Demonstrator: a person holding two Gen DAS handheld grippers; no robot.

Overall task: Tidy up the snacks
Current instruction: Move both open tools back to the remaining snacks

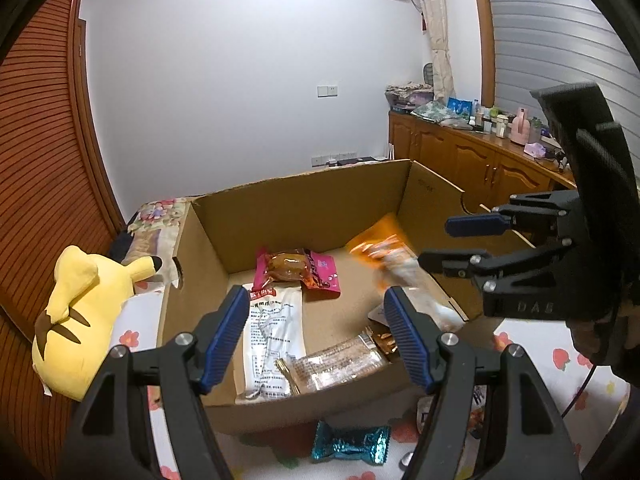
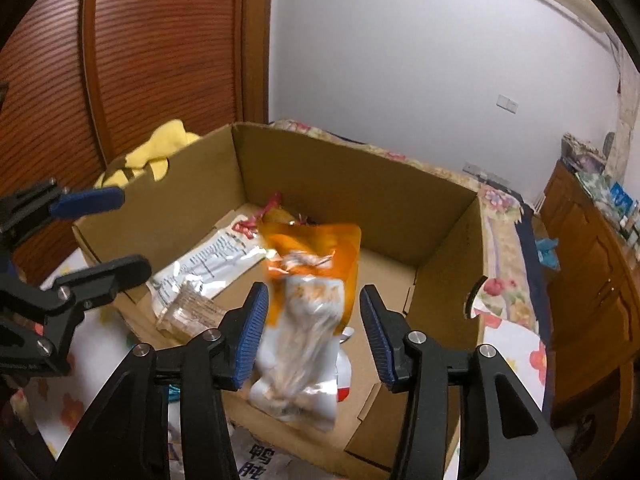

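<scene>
1. Right gripper: jaws parted, the orange-and-white snack bag between them. The bag is motion-blurred, with a clear gap at the right pad and possible contact at the left; judged released and dropping, not gripped.
2. Left gripper: jaws spread wide, nothing between them, poised over the near edge of the cardboard box.
3. Step in hand, by judgement: depositing the orange bag into the box, near its right wall.
4. Already on the box floor: pink packet toward the far wall, white pouch and clear-wrapped bar at the near edge.
5. Teal candy lies on the bed, just outside the box's near wall.
6. Next move likely calls for lowering a gripper to the candy and closing on it.
</scene>
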